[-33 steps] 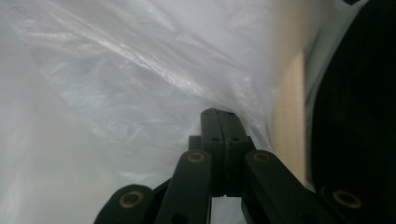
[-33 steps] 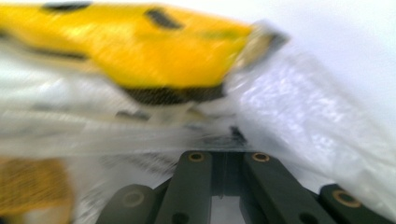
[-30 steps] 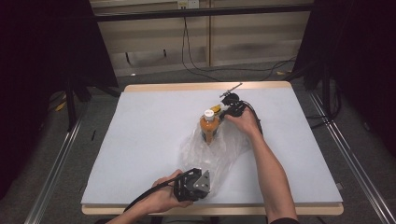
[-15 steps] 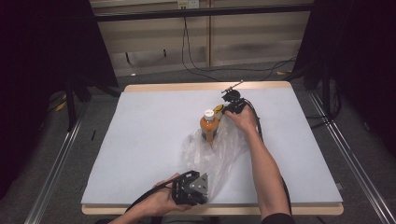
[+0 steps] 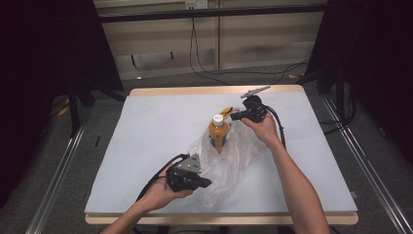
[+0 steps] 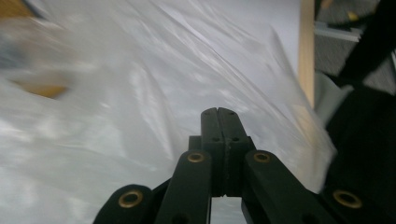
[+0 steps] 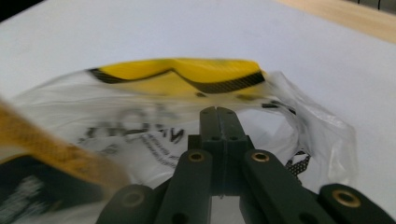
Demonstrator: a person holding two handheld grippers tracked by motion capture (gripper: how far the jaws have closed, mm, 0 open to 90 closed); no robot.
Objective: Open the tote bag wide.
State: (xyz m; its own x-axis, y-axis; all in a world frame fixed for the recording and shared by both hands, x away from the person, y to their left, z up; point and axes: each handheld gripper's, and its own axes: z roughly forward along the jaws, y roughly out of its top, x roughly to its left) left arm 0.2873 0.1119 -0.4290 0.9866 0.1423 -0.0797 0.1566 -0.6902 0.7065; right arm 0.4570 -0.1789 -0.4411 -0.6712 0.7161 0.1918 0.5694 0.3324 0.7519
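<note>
At the lower centre-left of the high view, the left gripper [image 5: 204, 184] has its jaws pressed together on the near edge of a clear plastic bag [image 5: 229, 163]; in the left gripper view the film [image 6: 140, 93] spreads out ahead of the closed tips. Mid-frame, an orange bottle [image 5: 218, 134] with a white cap stands upright inside the bag on the white table [image 5: 146, 126]. To the upper right of it, the right gripper [image 5: 234, 116] is clamped shut on the bag's far edge, by its yellow strip [image 7: 187, 74].

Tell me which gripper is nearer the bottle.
The right gripper. It sits just beyond and beside the bottle, at the far end of the bag. The left gripper is farther off, at the bag's near end.
</note>
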